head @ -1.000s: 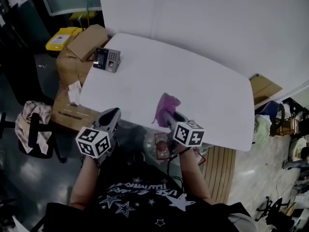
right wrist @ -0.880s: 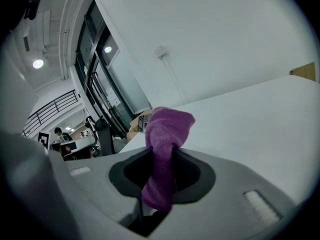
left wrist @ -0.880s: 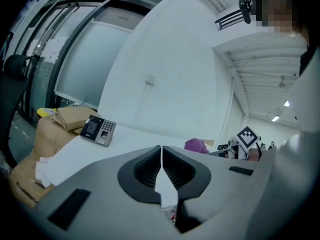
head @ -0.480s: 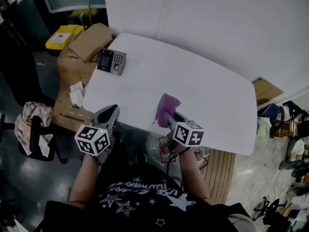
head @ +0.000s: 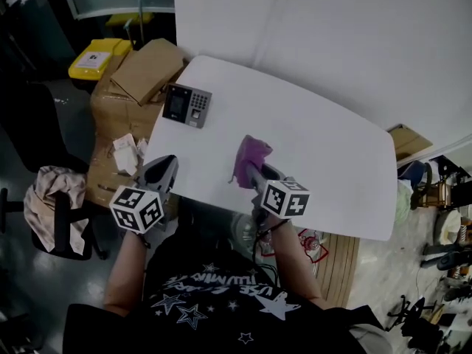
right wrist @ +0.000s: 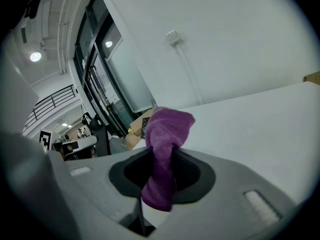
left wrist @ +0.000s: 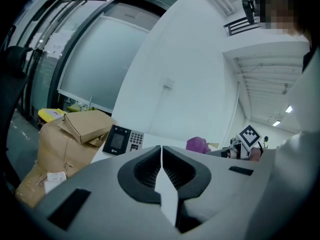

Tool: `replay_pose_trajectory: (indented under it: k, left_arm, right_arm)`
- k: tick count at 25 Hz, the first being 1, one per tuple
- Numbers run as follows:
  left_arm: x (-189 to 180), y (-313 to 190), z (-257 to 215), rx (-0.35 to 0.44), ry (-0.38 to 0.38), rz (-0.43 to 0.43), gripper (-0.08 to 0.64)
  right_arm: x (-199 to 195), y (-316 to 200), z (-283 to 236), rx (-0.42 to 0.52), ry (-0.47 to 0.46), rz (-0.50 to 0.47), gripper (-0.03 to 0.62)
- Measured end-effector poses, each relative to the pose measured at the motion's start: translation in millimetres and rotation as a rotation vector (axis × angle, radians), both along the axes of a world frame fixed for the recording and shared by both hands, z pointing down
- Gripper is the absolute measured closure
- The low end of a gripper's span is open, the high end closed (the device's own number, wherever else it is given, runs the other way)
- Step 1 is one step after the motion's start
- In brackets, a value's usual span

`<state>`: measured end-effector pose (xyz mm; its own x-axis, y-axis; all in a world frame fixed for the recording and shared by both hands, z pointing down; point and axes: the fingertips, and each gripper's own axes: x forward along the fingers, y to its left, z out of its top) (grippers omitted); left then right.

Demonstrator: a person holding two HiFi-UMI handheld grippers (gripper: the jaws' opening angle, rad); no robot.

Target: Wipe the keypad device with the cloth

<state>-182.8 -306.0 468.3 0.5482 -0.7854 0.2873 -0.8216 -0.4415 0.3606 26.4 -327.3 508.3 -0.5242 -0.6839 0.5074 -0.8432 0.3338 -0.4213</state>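
Note:
The keypad device (head: 187, 105), dark with a screen and a key block, lies near the far left corner of the white table (head: 332, 161); it also shows in the left gripper view as the keypad device (left wrist: 121, 139). My right gripper (head: 248, 169) is shut on a purple cloth (head: 251, 155), which sticks up from its jaws as a bunched purple cloth (right wrist: 165, 144) over the table's near middle. My left gripper (head: 165, 165) is shut and empty at the table's near left edge, short of the device.
Cardboard boxes (head: 136, 76) and a yellow bin (head: 92, 59) stand left of the table beside the device. A chair with draped fabric (head: 51, 198) is on the floor at lower left. A white wall (head: 354, 43) runs behind the table.
Both grippers have moved forward toward the table, the right one carrying the cloth further over the tabletop. The keypad device now sits closer to the grippers in the head view.

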Motion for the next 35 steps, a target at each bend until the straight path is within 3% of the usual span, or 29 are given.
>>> replay_pose_trajectory:
  k: [17, 35]
  left_arm:
    - [-107, -95, 13, -0.008, 0.036, 0.061, 0.543]
    - [-146, -159, 34, -0.032, 0.061, 0.054, 0.543]
  right_arm:
    - [-136, -88, 1, 0.013, 0.043, 0.0, 0.495]
    - [-241, -165, 17, 0.028, 0.08, -0.124, 0.495]
